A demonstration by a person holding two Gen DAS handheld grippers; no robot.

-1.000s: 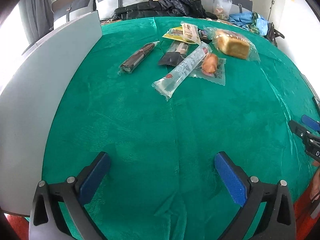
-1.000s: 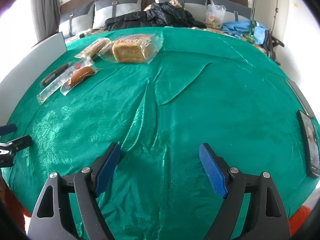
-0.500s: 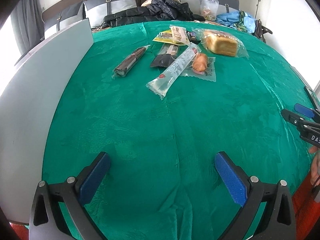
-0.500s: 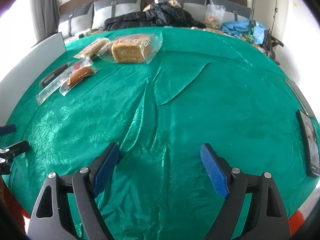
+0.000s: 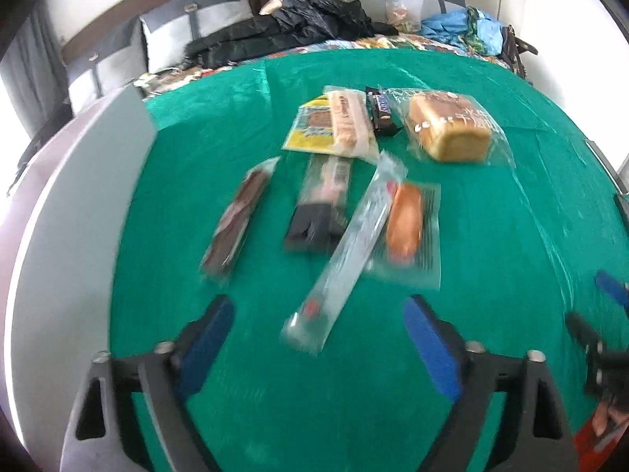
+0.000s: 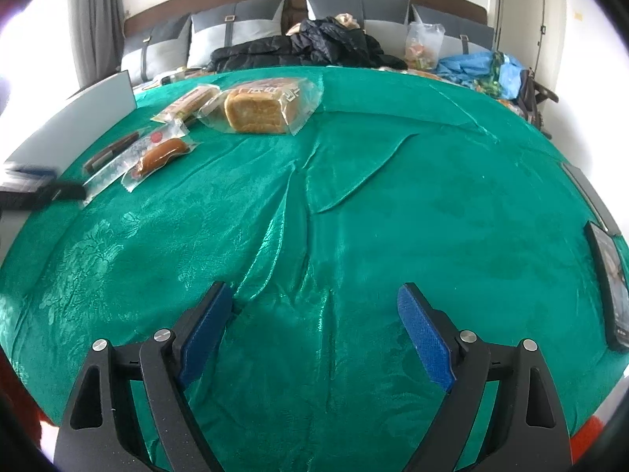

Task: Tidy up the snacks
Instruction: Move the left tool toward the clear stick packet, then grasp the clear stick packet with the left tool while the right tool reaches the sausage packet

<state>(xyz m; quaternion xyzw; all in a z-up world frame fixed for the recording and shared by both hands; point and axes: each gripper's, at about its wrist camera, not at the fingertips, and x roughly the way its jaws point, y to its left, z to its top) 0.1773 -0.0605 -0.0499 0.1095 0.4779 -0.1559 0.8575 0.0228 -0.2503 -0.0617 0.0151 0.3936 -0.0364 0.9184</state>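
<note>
Several wrapped snacks lie on the green cloth (image 5: 491, 236). A long clear stick pack (image 5: 346, 251) points toward my left gripper (image 5: 316, 314), its near end reaching between the blue pads without touching them; the jaws are closing. Beside the stick pack lie a sausage pack (image 5: 405, 228), a dark bar (image 5: 236, 220) and a black-ended pack (image 5: 318, 208). Farther back sit a bagged bread loaf (image 5: 448, 129), a biscuit pack (image 5: 350, 122), a yellow packet (image 5: 310, 129) and a chocolate bar (image 5: 379, 110). My right gripper (image 6: 314, 306) hangs open over bare cloth (image 6: 393, 216), with the bread loaf (image 6: 255, 112) and sausage pack (image 6: 161, 153) far off to its left.
A grey board (image 5: 67, 236) stands along the table's left edge. A dark phone (image 6: 607, 287) lies at the right edge. Beyond the table are black clothing (image 6: 314, 45), cushions and a blue bag (image 6: 483, 67). The left gripper's fingers (image 6: 35, 188) show blurred at the left of the right wrist view.
My left gripper has swept forward to the snack pile, so the stick pack now reaches between its jaws, which have narrowed. The right gripper has stayed in place.
</note>
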